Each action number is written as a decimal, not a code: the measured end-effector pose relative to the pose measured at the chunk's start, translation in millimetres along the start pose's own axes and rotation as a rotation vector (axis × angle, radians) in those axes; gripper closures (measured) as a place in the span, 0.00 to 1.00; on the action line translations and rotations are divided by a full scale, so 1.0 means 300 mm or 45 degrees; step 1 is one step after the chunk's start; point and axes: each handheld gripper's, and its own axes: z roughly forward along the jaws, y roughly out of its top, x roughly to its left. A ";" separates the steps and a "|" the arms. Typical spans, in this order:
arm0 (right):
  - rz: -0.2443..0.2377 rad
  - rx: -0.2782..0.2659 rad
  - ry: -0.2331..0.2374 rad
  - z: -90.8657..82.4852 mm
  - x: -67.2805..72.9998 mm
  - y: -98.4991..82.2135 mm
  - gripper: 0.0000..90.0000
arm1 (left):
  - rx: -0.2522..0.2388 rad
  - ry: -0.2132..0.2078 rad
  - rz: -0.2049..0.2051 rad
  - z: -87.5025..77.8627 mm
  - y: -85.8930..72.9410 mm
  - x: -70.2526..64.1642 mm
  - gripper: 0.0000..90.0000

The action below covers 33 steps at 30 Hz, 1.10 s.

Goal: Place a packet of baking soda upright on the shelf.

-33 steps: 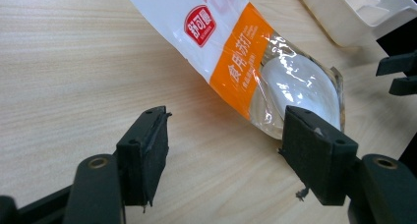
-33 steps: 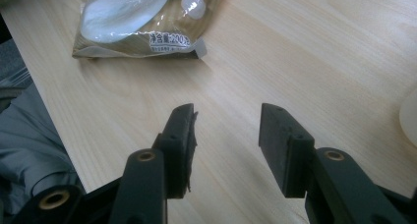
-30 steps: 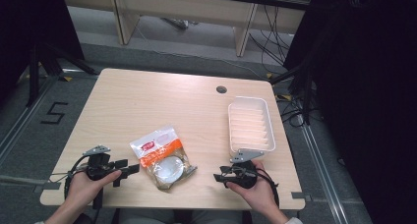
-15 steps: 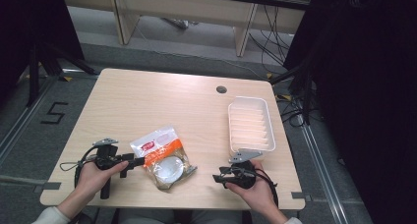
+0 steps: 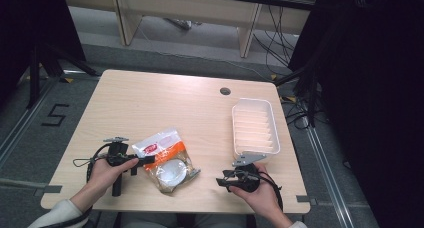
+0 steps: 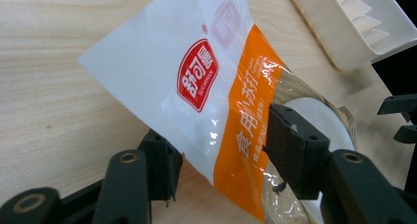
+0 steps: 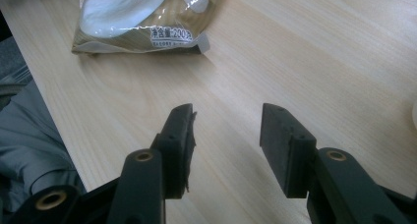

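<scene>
Now left hand-held gripper astride packet

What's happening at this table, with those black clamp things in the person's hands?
A person holds a gripper in each hand. The left gripper has its jaws around the edge of a food packet lying on the table, and they have just been closing. The right gripper waits open over bare wood, near a white tray.

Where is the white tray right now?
In the high view the white tray sits on the table's right side, just beyond the right gripper and to the right of the snack bag.
</scene>
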 end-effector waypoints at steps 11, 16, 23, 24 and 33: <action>-0.006 -0.011 0.000 0.005 0.003 -0.002 0.63 | -0.002 -0.067 -0.089 0.030 -0.010 0.009 0.65; -0.010 0.020 0.002 0.002 0.002 0.000 0.63 | 0.014 -0.121 -0.020 0.028 -0.014 0.006 0.80; -0.019 0.017 0.000 0.005 0.002 -0.001 0.63 | -0.020 -0.154 0.060 0.020 -0.013 -0.034 0.99; -0.016 0.019 0.003 0.005 0.002 -0.002 0.63 | -0.020 -0.154 0.060 0.020 -0.013 -0.034 0.99; -0.036 0.022 -0.003 0.005 0.001 0.001 0.63 | -0.106 -0.256 0.212 -0.017 0.008 -0.114 0.99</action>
